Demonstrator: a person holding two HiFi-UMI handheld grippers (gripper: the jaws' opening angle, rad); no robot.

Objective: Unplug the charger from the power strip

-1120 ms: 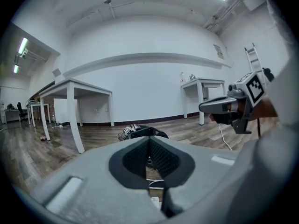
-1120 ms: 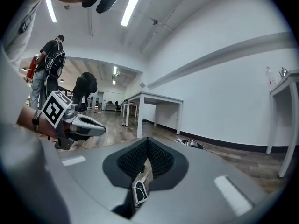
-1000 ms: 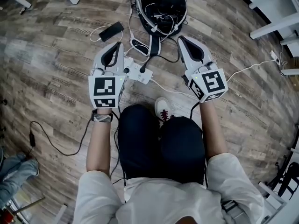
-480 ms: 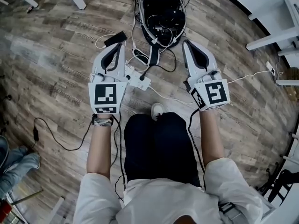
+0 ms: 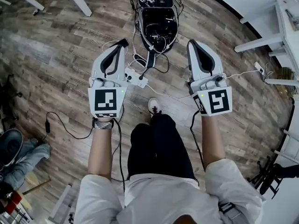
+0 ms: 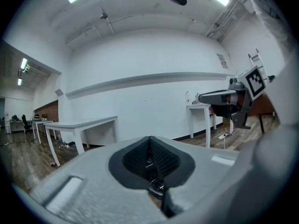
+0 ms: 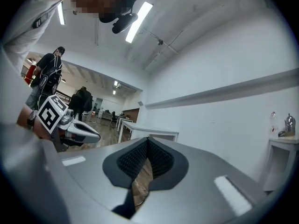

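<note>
Right now both of your grippers are well above the strip [image 5: 135, 79], and neither holds anything. The left gripper [image 5: 123, 45] has its jaws clenched together on nothing. The right gripper [image 5: 193, 44] looks closed and empty too, its pads meeting at the tip. The strip lies on the wood floor just beyond your shoe [image 5: 153, 105]. The charger [image 5: 142, 71] is the small black plug standing on the strip, and it appears to be still seated. Its dark cord runs away from the strip toward the bag [image 5: 157, 24].

Expect the charger to be light, hard and smooth-sided, so your pads may slip if you pinch only its top edge. Take hold low on the body, across its two flat sides and close to the strip's face. Don't pull on the cord: it is soft and would strain where it meets the plug. The strip is probably light as well and may lift along with the plug. Pin the strip just beside the charger with your other gripper, then draw the charger straight out of the strip.
</note>
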